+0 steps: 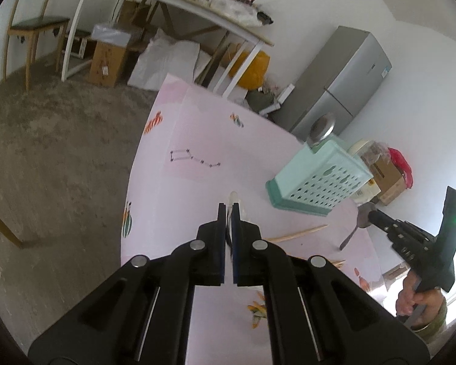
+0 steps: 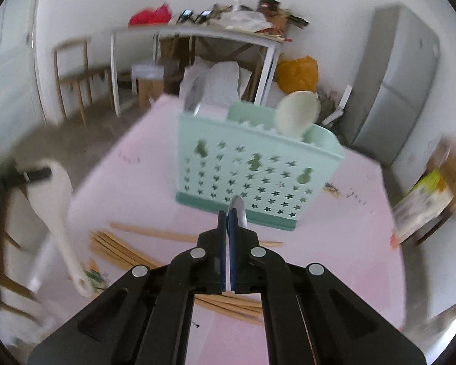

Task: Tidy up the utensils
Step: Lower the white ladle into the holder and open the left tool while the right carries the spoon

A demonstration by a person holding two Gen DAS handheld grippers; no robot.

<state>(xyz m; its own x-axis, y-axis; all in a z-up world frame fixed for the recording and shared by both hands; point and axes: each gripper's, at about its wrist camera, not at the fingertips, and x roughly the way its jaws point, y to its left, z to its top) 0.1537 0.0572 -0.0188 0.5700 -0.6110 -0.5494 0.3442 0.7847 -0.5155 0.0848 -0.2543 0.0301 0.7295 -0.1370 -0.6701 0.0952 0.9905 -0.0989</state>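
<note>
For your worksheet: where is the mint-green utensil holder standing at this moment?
The mint-green utensil holder stands upright on the pink table, straight ahead of the right gripper, with chopsticks lying nearer the camera.

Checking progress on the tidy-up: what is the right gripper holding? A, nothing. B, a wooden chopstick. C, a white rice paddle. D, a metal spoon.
D: the right gripper is shut on a metal spoon, seen from the left wrist as a spoon at its tip.
</note>
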